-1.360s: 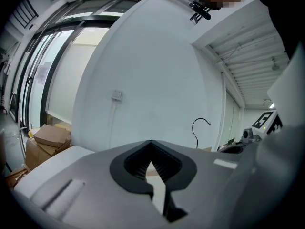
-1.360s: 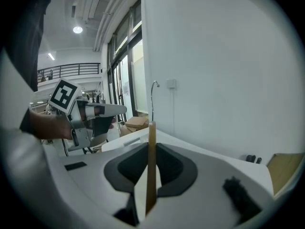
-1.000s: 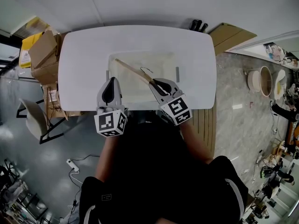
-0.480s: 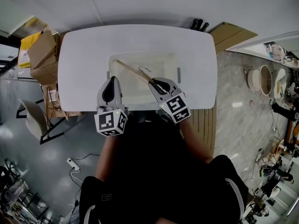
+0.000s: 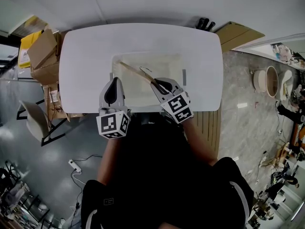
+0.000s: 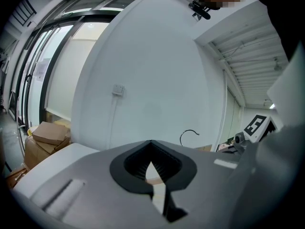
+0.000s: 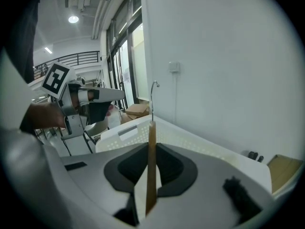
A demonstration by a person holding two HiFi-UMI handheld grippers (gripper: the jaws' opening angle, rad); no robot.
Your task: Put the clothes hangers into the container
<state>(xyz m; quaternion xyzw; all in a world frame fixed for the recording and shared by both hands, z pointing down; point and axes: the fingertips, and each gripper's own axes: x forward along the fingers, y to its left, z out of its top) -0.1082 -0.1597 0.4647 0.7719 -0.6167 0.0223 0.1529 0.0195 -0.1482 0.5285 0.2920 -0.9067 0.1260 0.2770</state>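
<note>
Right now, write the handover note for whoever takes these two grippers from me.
Left gripper: jaws together, nothing in them, at the near left edge of the container.
Right gripper: shut on one end of the wooden hanger.
Things: the white container sits mid-table; the hanger slants above its opening.
Done: hanger brought over the container.
Left: lower it in and open the right gripper.

A white table point(image 5: 81, 66) stands against a pale wall point(image 5: 143, 4) on a grey floor point(image 5: 57, 156), with cardboard boxes point(image 5: 44, 56) stacked beside it.
</note>
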